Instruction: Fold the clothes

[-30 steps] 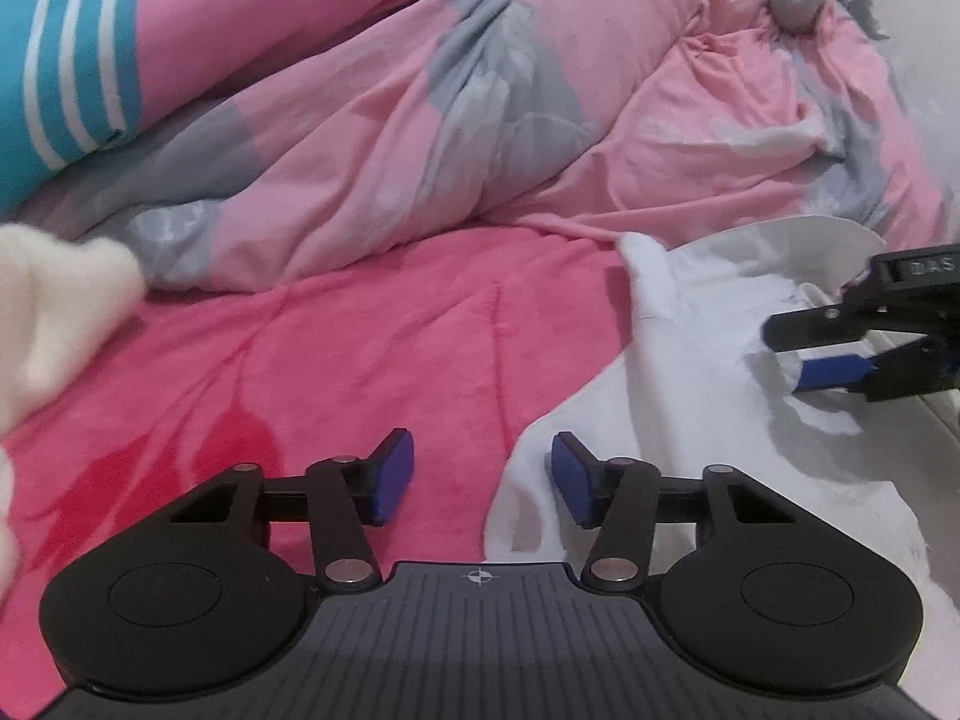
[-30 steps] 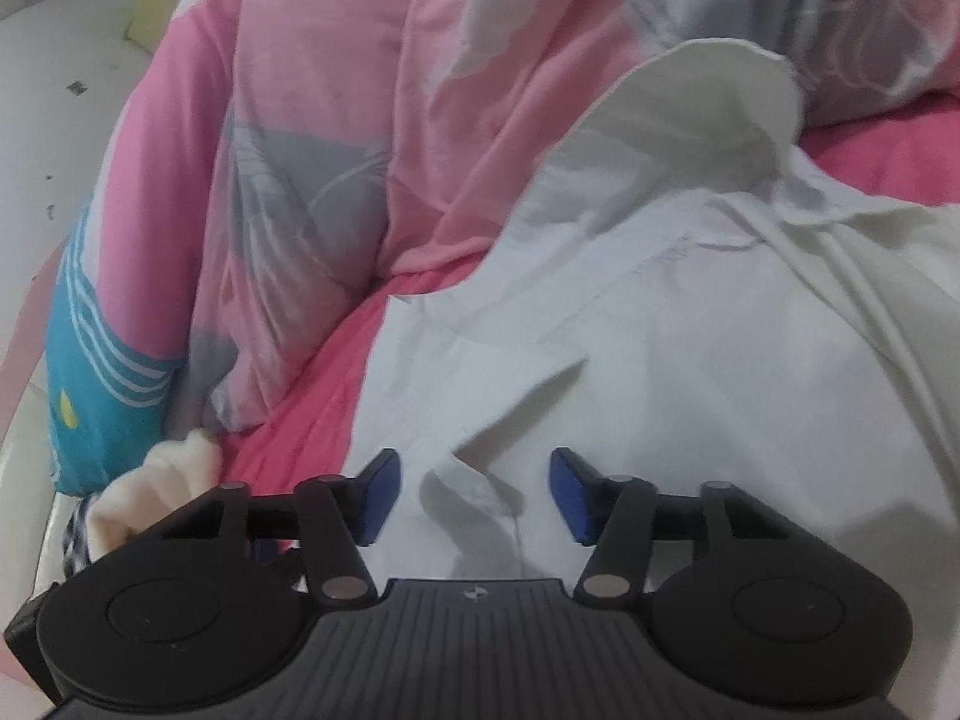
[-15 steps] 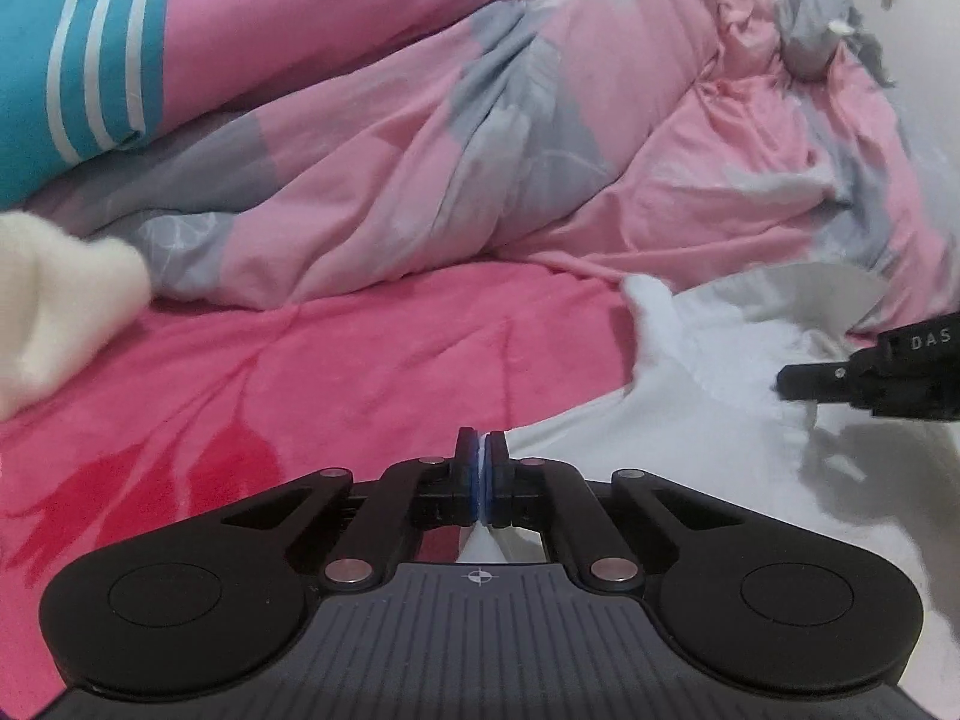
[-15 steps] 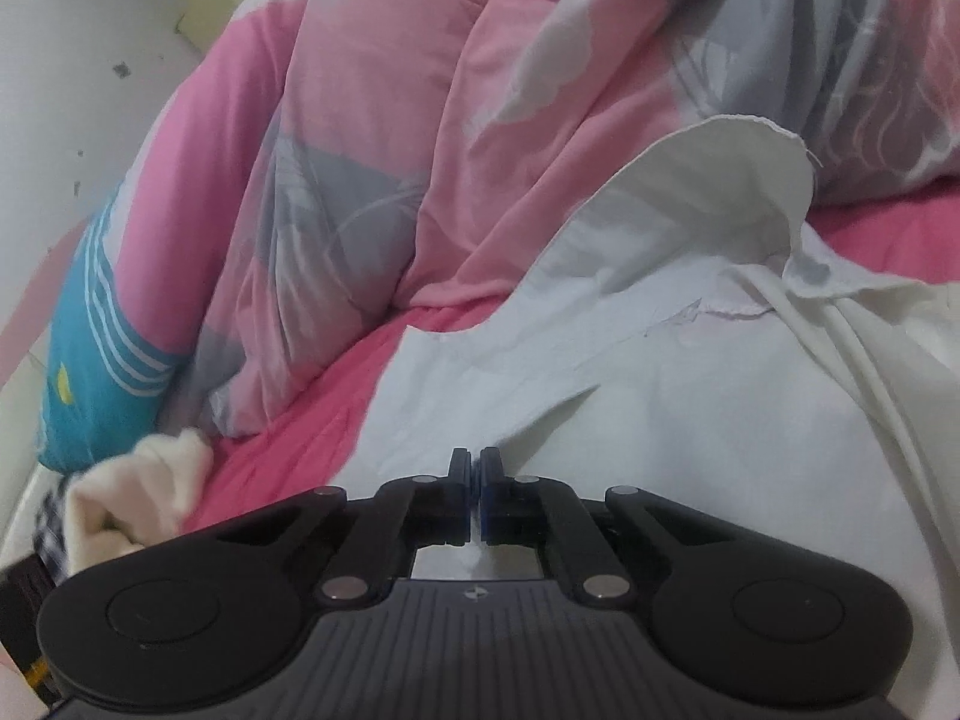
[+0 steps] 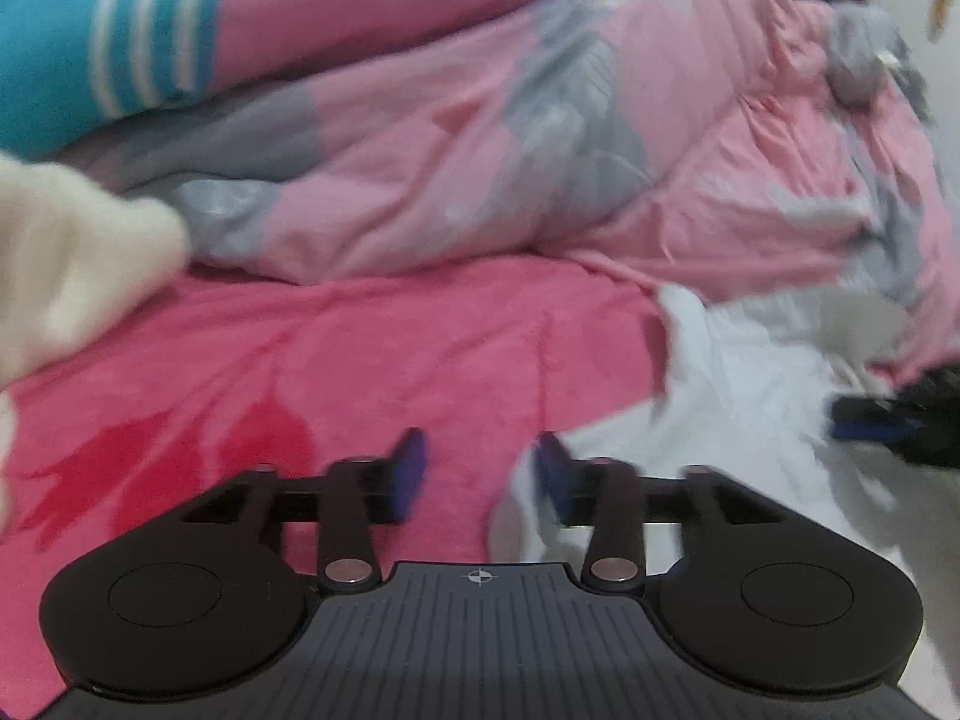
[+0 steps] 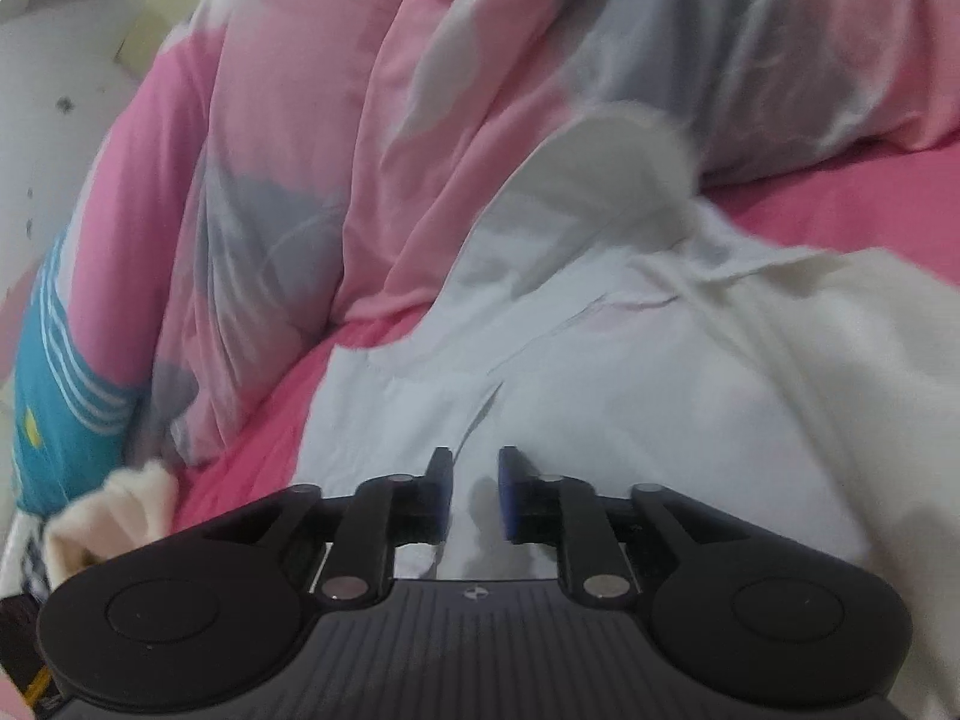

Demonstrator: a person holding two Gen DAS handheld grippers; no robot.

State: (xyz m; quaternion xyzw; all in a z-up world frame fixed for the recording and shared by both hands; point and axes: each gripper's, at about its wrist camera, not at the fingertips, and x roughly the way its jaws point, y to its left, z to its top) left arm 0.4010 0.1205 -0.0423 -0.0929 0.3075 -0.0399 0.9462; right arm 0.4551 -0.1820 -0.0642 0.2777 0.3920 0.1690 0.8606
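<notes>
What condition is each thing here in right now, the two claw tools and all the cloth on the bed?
left gripper: open, empty, above where sheet meets shirt edge.
right gripper: open, empty, over the shirt.
white shirt: spread out, wrinkled, unfolded.
pink and grey duvet: bunched in a heap behind.
pink sheet: lying flat, lightly creased.
cream fluffy cloth: crumpled at the left edge, blurred.

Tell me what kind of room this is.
Most likely a bedroom: a white garment lies on a bed's pink sheet, with a rumpled pink-and-grey duvet and a teal-striped pillow behind it.
</notes>
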